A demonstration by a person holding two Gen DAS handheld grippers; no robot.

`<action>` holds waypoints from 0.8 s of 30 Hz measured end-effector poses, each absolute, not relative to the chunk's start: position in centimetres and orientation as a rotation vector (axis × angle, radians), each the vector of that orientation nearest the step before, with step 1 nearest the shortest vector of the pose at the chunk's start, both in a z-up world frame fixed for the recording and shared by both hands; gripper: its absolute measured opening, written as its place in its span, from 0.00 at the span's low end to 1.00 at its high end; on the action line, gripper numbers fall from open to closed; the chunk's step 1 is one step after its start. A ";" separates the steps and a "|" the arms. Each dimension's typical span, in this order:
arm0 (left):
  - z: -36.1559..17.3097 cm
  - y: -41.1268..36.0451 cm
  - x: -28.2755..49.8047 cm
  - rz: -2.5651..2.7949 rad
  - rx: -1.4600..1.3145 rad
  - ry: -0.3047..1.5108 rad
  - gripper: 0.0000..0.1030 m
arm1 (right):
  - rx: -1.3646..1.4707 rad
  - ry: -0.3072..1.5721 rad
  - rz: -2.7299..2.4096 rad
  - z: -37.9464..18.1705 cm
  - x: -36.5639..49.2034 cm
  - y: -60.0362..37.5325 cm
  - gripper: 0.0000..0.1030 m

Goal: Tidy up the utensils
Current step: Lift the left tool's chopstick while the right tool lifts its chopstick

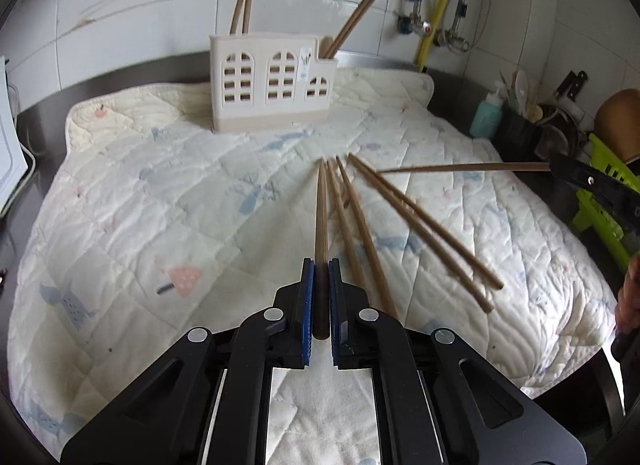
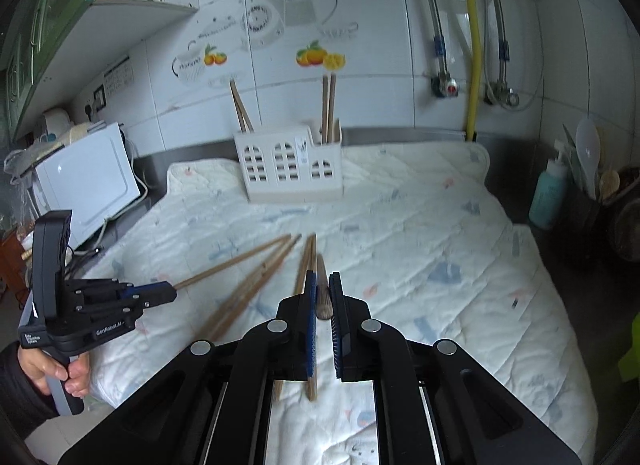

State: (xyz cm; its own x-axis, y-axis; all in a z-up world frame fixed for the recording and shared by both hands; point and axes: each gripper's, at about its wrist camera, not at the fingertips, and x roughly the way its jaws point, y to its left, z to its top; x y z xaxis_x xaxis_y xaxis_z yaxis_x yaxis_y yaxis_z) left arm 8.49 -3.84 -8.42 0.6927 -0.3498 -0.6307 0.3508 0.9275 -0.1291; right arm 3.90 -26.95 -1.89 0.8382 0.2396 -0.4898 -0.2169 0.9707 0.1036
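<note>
Left wrist view: left tool and right tool each clamped on one chopstick.

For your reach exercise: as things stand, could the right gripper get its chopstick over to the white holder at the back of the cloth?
Probably yes. The right gripper has its jaws shut on a chopstick, and only bare quilted cloth lies between it and the white holder.

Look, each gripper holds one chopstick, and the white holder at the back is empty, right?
Not quite. The white holder is not empty: chopsticks already stand in it, as the right wrist view shows. The rest holds: the left gripper and the right gripper each have their jaws shut on one chopstick.
</note>
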 end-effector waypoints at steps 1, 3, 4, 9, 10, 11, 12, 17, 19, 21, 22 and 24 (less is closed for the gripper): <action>-8.0 -3.7 8.4 -0.396 -0.002 0.690 0.05 | 0.041 0.514 0.245 -1.3 4.1 -26.9 0.06; -7.2 -3.7 8.4 -0.401 0.005 0.667 0.05 | 0.034 0.497 0.253 -0.2 4.5 -26.7 0.06; -6.9 -3.7 8.5 -0.399 0.017 0.659 0.05 | 0.027 0.493 0.257 0.3 4.8 -26.5 0.06; -5.6 -3.1 9.5 -0.405 0.005 0.648 0.05 | -0.019 0.475 0.272 2.2 6.1 -25.5 0.06; -5.3 -2.9 9.7 -0.401 0.003 0.644 0.05 | -0.022 0.472 0.282 2.7 6.4 -25.4 0.06; -4.9 -2.8 10.0 -0.400 0.000 0.638 0.05 | -0.025 0.467 0.289 3.2 6.6 -25.4 0.06; -4.5 -2.6 10.2 -0.399 0.001 0.630 0.05 | -0.029 0.460 0.293 3.8 6.8 -25.4 0.06; -3.0 -2.9 10.9 -0.365 0.062 0.565 0.05 | -0.023 0.441 0.326 6.4 8.0 -25.4 0.06; -2.7 -3.0 11.1 -0.363 0.074 0.551 0.05 | -0.023 0.432 0.333 7.2 8.3 -25.4 0.06; -2.6 -3.0 11.4 -0.366 0.070 0.543 0.05 | -0.026 0.422 0.338 7.9 8.5 -25.2 0.06; -2.4 -2.9 11.4 -0.371 0.067 0.537 0.05 | -0.033 0.413 0.338 8.3 8.6 -25.1 0.06; -1.9 -2.8 11.5 -0.376 0.059 0.527 0.05 | -0.037 0.399 0.341 8.9 8.8 -25.0 0.06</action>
State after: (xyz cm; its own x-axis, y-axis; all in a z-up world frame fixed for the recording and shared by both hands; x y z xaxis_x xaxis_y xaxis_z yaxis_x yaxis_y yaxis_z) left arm 11.54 -2.84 -1.92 0.7975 -0.3354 -0.5015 0.3655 0.9299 -0.0407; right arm 8.77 -24.96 8.93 0.8656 0.3181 -0.3868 -0.3325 0.9426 0.0312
